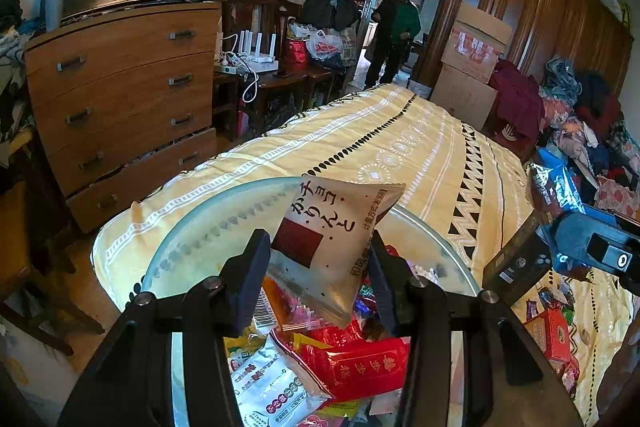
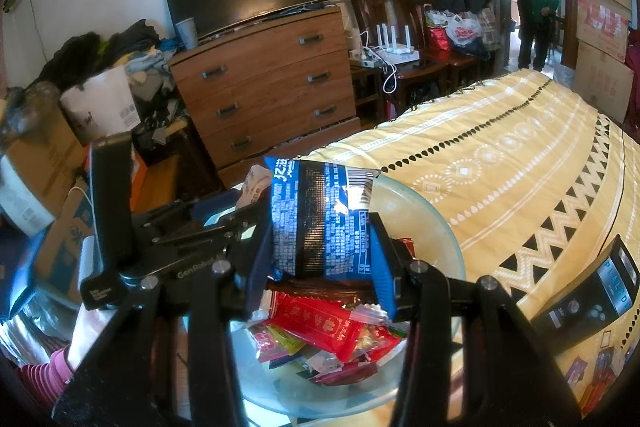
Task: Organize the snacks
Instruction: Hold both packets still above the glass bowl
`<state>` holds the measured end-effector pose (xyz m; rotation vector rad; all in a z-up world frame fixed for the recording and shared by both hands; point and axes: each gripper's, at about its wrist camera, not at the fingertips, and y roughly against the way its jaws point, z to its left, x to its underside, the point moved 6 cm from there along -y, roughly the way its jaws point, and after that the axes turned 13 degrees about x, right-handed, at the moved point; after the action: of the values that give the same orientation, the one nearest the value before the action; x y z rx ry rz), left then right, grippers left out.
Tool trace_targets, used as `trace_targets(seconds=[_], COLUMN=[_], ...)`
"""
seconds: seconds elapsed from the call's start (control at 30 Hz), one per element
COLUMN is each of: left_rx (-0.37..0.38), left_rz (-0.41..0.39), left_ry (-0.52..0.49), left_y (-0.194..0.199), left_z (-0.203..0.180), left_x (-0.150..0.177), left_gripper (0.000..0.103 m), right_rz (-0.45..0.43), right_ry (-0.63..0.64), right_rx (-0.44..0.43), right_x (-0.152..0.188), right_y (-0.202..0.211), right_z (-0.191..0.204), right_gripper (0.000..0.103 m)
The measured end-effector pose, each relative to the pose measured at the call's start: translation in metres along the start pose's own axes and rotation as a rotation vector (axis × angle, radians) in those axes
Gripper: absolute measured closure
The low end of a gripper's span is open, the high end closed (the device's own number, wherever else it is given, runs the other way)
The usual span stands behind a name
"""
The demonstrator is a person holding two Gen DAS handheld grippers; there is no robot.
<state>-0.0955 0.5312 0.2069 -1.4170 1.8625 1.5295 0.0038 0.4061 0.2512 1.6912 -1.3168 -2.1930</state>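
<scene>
My left gripper point(image 1: 318, 259) is shut on a white snack packet point(image 1: 332, 231) with Japanese lettering and a dark red square, held above a glass bowl point(image 1: 208, 227) full of red and white snack packs point(image 1: 360, 367). My right gripper point(image 2: 320, 247) is shut on a blue and black snack packet point(image 2: 320, 219), held over the same glass bowl point(image 2: 432, 219) with red snack packs point(image 2: 320, 323) inside. The right gripper shows at the right edge of the left wrist view point(image 1: 588, 247), and the left gripper sits at the left of the right wrist view point(image 2: 168, 239).
The bowl rests on a bed with a yellow patterned quilt point(image 1: 420, 147). A dark box point(image 2: 592, 291) and loose snacks point(image 1: 552, 335) lie on the quilt to the right. A wooden dresser point(image 1: 120, 99) stands left. A person point(image 1: 394, 35) stands in the doorway.
</scene>
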Motion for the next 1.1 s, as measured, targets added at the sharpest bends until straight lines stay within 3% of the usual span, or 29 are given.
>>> trace_targets(seconds=[1.1], left_rx=[0.015], left_rz=[-0.002], left_ry=[0.007], left_y=[-0.0037], left_z=[-0.0007], left_x=[0.0011], left_gripper=[0.053], right_rz=[0.005], right_ry=[-0.004], right_rx=[0.003], right_x=[0.0010], right_y=[-0.0026], right_z=[0.0036], right_gripper=[0.057])
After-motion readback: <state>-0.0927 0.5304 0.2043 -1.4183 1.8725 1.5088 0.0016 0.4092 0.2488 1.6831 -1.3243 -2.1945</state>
